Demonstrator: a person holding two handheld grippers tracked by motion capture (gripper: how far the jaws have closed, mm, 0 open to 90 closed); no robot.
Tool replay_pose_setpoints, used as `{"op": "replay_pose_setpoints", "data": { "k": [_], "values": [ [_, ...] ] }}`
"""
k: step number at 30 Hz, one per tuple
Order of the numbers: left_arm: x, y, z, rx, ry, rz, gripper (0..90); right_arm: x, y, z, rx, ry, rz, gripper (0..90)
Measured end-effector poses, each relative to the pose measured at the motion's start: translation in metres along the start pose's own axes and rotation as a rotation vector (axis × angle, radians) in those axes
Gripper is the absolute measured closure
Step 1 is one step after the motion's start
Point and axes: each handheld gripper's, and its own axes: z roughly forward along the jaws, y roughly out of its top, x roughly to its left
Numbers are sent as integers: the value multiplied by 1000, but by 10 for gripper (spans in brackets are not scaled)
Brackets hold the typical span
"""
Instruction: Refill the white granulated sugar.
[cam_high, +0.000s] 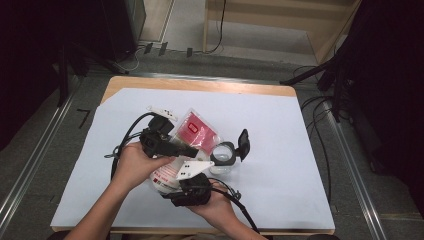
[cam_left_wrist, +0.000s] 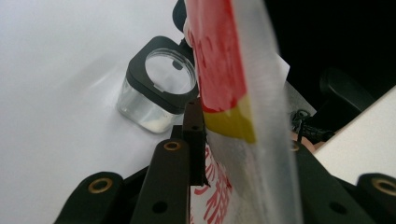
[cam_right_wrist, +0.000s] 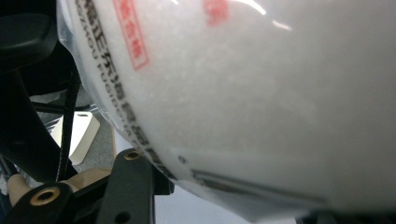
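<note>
High view showed me holding one bag (cam_high: 197, 131) of white granules over the middle of the surface (cam_high: 280, 130), tilted toward the single open jar (cam_high: 223, 155), probably to pour. My left gripper (cam_high: 187, 150) had its fingers (cam_left_wrist: 169, 177) closed on the bag's printed top; my right gripper (cam_high: 192, 187) pressed under the full end, its grip hidden. One jar, one hinged lid (cam_high: 243, 141), one bag.
</note>
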Motion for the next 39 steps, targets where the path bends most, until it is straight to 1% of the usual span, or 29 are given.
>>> {"op": "replay_pose_setpoints", "data": {
  "k": [2, 8, 11, 12, 13, 16, 17, 20, 22, 26, 28, 30, 31, 32, 34, 35, 37, 38, 39],
  "values": [
    [0, 0, 2, 11, 5, -14, 776, 0, -1, 1, -1, -3, 4, 558],
    [1, 1, 5, 27, 14, -21, 792, 2, -2, 3, 10, -6, -4, 549],
    [1, 1, 6, 27, 0, -37, 782, 4, -3, 4, 13, -20, -12, 536],
    [1, 1, 6, 26, -2, -39, 776, 4, -3, 4, 18, -34, -17, 539],
    [1, 1, 7, 23, 1, -41, 778, 4, -3, 4, 17, -37, -15, 545],
    [1, 2, 10, 33, 5, -42, 775, 3, -3, 5, 23, -39, 10, 568],
    [1, 2, 12, 36, 0, -46, 774, 3, -4, 5, 27, -39, 14, 570],
    [0, 2, 13, 39, -2, -56, 748, 2, -5, 5, 29, -37, 16, 577],
    [1, 2, 13, 30, -20, -71, 711, 2, -6, 5, 25, -34, 22, 581],
    [1, 2, 12, 16, -30, -81, 685, 1, -6, 4, 11, -35, 24, 590],
    [2, 2, 12, 10, -48, -101, 659, 1, -7, 4, 0, -25, 37, 592],
    [1, 2, 11, 11, -37, -105, 653, 1, -7, 4, -5, -22, 43, 595],
    [1, 2, 10, 10, -30, -113, 653, 1, -8, 4, -8, -22, 47, 595],
    [0, 3, 9, 19, -26, -114, 650, 1, -8, 3, -7, -33, 46, 596],
    [-1, 3, 7, 18, -4, -103, 650, 0, -8, 3, -11, -31, 62, 600],
    [-1, 4, 4, 23, 2, -100, 650, -1, -8, 2, -17, -37, 59, 603],
    [-1, 4, 1, 25, 5, -86, 687, -1, -8, 0, -23, -36, 63, 609],
    [-1, 4, 0, 27, 19, -67, 750, 0, -8, 0, -26, -33, 60, 610],
    [-2, 4, -1, 36, 21, -57, 798, 1, -8, -1, -28, -32, 56, 609]
  ]
}}
